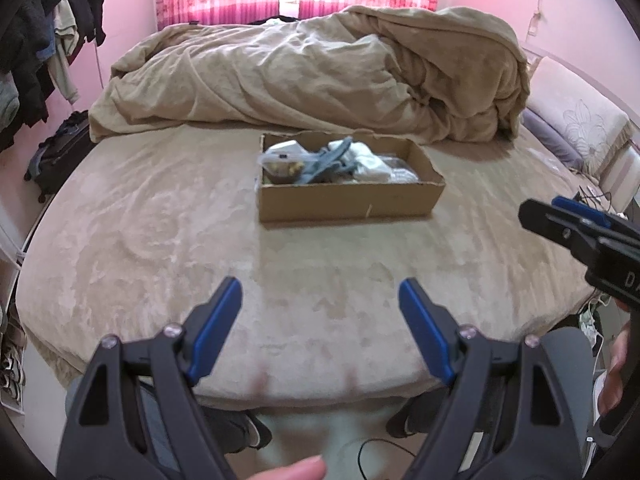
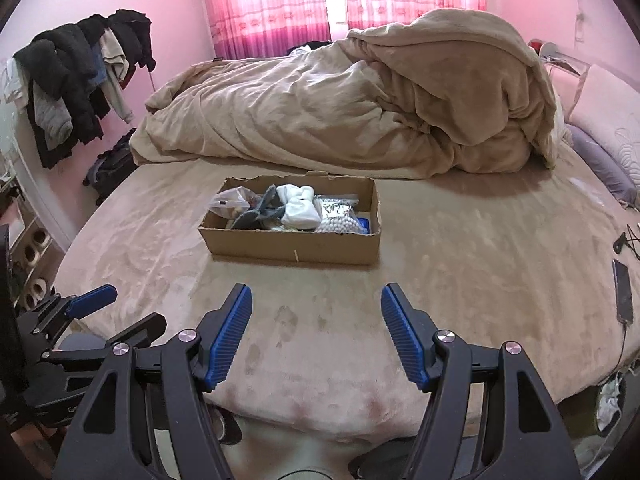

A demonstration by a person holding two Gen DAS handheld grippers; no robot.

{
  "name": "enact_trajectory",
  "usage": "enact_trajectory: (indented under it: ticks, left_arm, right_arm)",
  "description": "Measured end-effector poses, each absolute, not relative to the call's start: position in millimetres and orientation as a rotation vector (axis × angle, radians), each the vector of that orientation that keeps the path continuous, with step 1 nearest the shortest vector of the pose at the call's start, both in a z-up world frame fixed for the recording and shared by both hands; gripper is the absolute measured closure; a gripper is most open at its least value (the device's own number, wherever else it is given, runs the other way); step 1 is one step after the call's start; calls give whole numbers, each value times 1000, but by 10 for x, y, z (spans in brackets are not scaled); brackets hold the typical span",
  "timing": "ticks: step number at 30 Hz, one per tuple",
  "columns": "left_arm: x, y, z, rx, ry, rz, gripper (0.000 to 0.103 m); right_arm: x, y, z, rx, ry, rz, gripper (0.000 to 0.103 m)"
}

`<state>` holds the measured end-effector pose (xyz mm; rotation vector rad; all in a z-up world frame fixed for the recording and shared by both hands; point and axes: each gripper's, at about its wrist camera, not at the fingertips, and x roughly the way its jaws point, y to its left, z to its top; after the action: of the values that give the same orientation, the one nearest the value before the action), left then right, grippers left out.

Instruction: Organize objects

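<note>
A shallow cardboard box (image 1: 348,200) (image 2: 292,246) sits in the middle of the beige bed. It holds a clear bag of small items (image 2: 230,202), grey socks (image 2: 262,210), white socks (image 2: 298,210) and bags of white beads (image 2: 340,220). My left gripper (image 1: 320,292) is open and empty above the bed's near edge, well short of the box. My right gripper (image 2: 316,296) is open and empty, also short of the box. The right gripper also shows at the right of the left wrist view (image 1: 568,220), and the left gripper at the left of the right wrist view (image 2: 92,300).
A crumpled beige duvet (image 2: 360,108) lies behind the box. A phone on a cable (image 2: 624,292) lies at the bed's right edge. Pillows (image 1: 576,128) are at far right. A clothes rack (image 2: 80,80) and a suitcase (image 1: 60,156) stand at left.
</note>
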<state>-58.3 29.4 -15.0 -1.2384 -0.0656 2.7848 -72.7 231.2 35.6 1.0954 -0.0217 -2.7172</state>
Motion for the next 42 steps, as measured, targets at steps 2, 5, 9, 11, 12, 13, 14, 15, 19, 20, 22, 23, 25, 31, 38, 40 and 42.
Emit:
enact_trajectory:
  ticks: [2,5,9,11,12,13,14,15,19,20,22,23,25,31,38,40,42]
  left_arm:
    - [-562,291,-137,-1236,-65,2786,21]
    - [-556,296,-123,-1231,-70,2793,21]
    - [-549,268,-108,-1225,-76,2798,21]
    - [-542,248,-104,-1224,-82,2800,21]
    - [-540,238,-104,-1223,-85,2802,21]
    - [-540,231,-103,-1223,-86,2804,21]
    - [-544,223,-100,-1223,-89,2805,21]
    - [-544,216,-99,-1222,-90,2806,21]
    - [-542,190,-93,-1219,-96,2810,21]
    - [-541,186,-93,-1218,-95,2812,21]
    - [-542,188,-96,-1220,-94,2811,21]
    - [-541,186,-96,-1219,-95,2811,21]
    - [-542,188,-96,-1219,-96,2814,21]
    - [-542,146,-93,-1218,-105,2824,21]
    - [-528,102,-68,-1213,-107,2836,21]
    - [-527,93,-58,-1208,-107,2839,21]
    - [-525,88,-46,-1203,-106,2845,21]
  right_arm:
    - [-709,2312,349,1094,-20,-2715,33]
    - [-681,2304,360,1089,-17,-2714,33]
    - [-669,2306,368,1085,-18,-2715,33]
    - [-670,2303,368,1086,-19,-2713,33]
    - [-671,2303,367,1085,-17,-2713,33]
    - [-670,2296,371,1085,-13,-2713,33]
    - [-669,2287,371,1086,-9,-2711,33]
    - [-672,2276,371,1087,-6,-2709,33]
    - [-677,2248,371,1091,0,-2707,33]
    - [-676,2248,371,1090,-2,-2708,33]
    - [-676,2246,370,1091,-5,-2707,33]
    - [-676,2243,370,1091,-5,-2708,33]
    - [-679,2250,369,1091,-2,-2706,33]
    - [-674,2248,370,1089,-2,-2707,33]
    - [-682,2243,371,1089,-2,-2707,33]
    - [-682,2243,370,1089,0,-2708,33]
    - [-682,2243,369,1089,-1,-2708,33]
